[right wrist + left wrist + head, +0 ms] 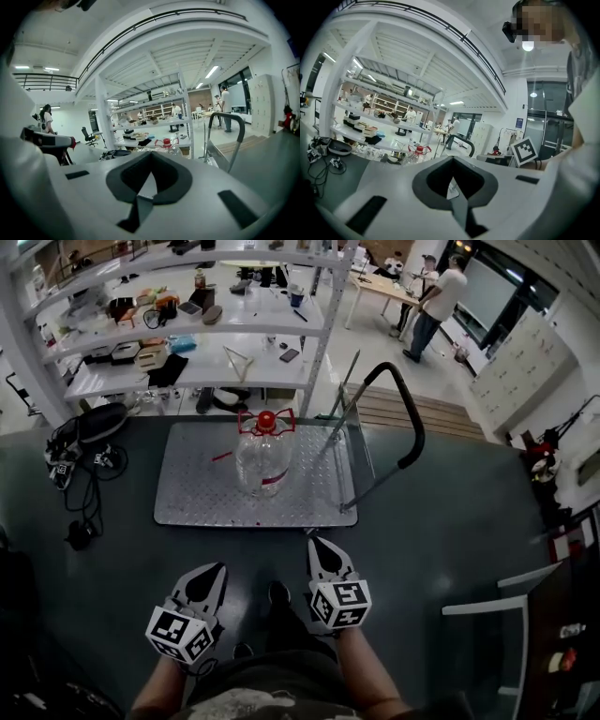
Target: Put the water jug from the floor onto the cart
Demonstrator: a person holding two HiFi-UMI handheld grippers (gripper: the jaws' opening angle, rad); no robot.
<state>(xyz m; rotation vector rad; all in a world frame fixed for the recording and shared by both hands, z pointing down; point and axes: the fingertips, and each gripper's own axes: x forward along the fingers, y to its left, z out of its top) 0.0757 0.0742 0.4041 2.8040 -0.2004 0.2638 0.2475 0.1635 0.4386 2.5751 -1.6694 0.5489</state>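
Observation:
The clear water jug (263,457) with its red cap and red handle stands upright on the metal deck of the cart (192,493), near the middle. The cart's black push handle (412,427) rises at the right. Both grippers are held low and close to the person, short of the cart's near edge and well apart from the jug. The left gripper (208,571) is shut and empty, and so is the right gripper (321,545). The jug (418,152) shows far off past the left gripper (452,187), and the jug (167,144) likewise beyond the right gripper (149,180).
White shelving (187,334) full of tools and boxes stands behind the cart. Cables and black gear (80,456) lie on the dark floor at the left. Wooden steps (441,413) lie beyond the handle, people stand at a table (436,301), and a white frame (487,606) is at the right.

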